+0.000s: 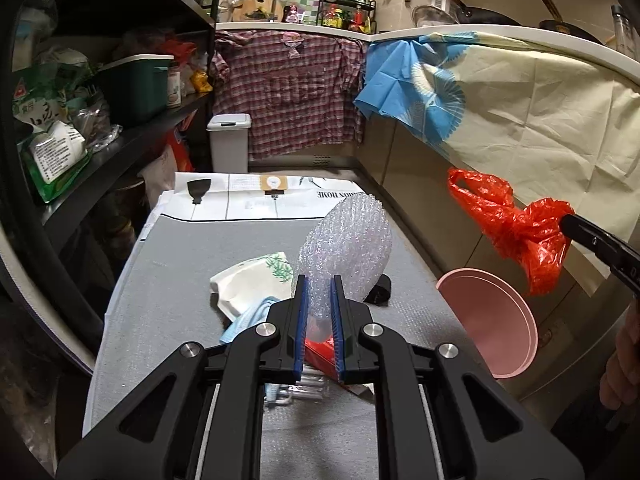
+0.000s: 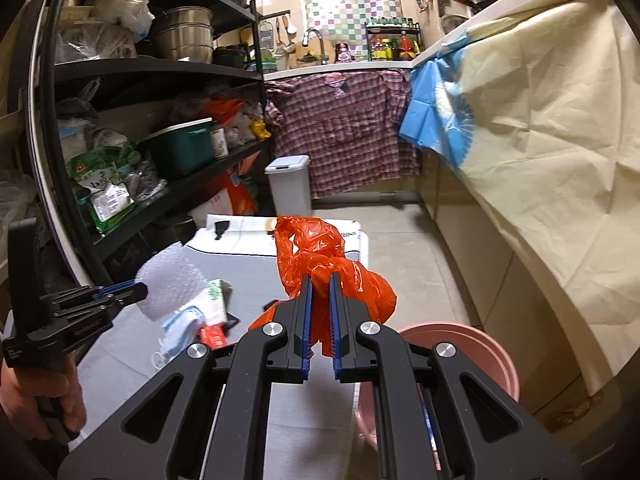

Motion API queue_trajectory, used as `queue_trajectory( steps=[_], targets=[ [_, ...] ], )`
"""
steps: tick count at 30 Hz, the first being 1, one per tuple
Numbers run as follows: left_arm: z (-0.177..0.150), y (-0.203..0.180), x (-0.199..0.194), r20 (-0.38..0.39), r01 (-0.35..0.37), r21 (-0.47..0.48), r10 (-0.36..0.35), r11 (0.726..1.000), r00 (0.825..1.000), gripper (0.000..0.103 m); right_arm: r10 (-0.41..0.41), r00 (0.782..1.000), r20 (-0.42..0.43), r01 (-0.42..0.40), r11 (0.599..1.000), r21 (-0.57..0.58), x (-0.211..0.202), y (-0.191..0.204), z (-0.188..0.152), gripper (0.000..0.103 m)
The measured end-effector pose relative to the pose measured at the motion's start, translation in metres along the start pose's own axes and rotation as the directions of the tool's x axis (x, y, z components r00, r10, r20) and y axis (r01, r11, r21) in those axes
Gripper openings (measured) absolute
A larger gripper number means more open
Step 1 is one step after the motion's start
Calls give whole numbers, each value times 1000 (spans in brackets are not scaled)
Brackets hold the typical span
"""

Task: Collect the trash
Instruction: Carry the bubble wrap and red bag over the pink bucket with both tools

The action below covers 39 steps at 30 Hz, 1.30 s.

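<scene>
My left gripper (image 1: 319, 280) is shut on a piece of clear bubble wrap (image 1: 350, 240) and holds it up above the grey table (image 1: 168, 280). My right gripper (image 2: 320, 278) is shut on a crumpled red plastic bag (image 2: 320, 248), held in the air beside the table; the bag also shows in the left wrist view (image 1: 516, 224). A pink bin (image 1: 492, 316) stands on the floor right of the table, below the red bag. On the table lie a white leaf-print wrapper (image 1: 252, 280), a blue face mask (image 2: 180, 324), a red packet (image 2: 212, 334) and a small black item (image 1: 380, 290).
Black shelves (image 2: 160, 128) packed with goods run along the left. A white lidded bin (image 2: 289, 184) stands at the far end by a plaid cloth (image 2: 344, 124). A counter draped with cream cloth (image 2: 540, 152) runs along the right.
</scene>
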<state>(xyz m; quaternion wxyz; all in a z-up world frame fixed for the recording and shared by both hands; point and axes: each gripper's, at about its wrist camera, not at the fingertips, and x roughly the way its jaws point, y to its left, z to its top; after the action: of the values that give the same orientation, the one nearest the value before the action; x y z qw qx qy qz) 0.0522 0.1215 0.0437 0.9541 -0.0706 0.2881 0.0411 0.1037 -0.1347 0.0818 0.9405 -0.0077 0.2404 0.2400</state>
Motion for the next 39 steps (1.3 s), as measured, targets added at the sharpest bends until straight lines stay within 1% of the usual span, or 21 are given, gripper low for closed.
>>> queue_trajectory(
  steps=[3, 10, 15, 17, 20, 24, 29, 35, 39],
  targets=[
    [-1, -5, 2, -3, 11, 7, -11, 1000, 1000, 11, -24, 1000, 5, 24, 1000, 8, -4, -15, 1, 8],
    [-2, -22, 8, -11, 45, 27, -45, 999, 999, 11, -88, 996, 8, 88, 994, 65, -9, -53, -3, 8],
    [-6, -41, 15, -24, 80, 41, -79, 996, 997, 11, -141, 990, 16, 139, 987, 84, -12, -69, -8, 8],
    [-6, -50, 17, -31, 96, 48, -94, 994, 995, 11, -154, 988, 10, 152, 982, 110, -13, -79, -11, 8],
    [-4, -64, 19, -32, 114, 64, -113, 991, 993, 11, -184, 983, 2, 182, 976, 123, -13, -89, -14, 8],
    [2, -81, 24, -40, 146, 62, -144, 987, 989, 11, -211, 977, -5, 210, 969, 134, -14, -102, -19, 8],
    [4, -108, 39, -60, 170, 88, -165, 981, 984, 11, -221, 975, -32, 224, 961, 165, -10, -119, -26, 8],
    [-1, -139, 63, -92, 197, 82, -189, 977, 978, 11, -220, 974, -49, 226, 951, 209, -5, -143, -30, 8],
    [-6, -152, 78, -110, 202, 68, -194, 977, 975, 11, -214, 975, -61, 223, 952, 209, 3, -150, -31, 8]
  ],
)
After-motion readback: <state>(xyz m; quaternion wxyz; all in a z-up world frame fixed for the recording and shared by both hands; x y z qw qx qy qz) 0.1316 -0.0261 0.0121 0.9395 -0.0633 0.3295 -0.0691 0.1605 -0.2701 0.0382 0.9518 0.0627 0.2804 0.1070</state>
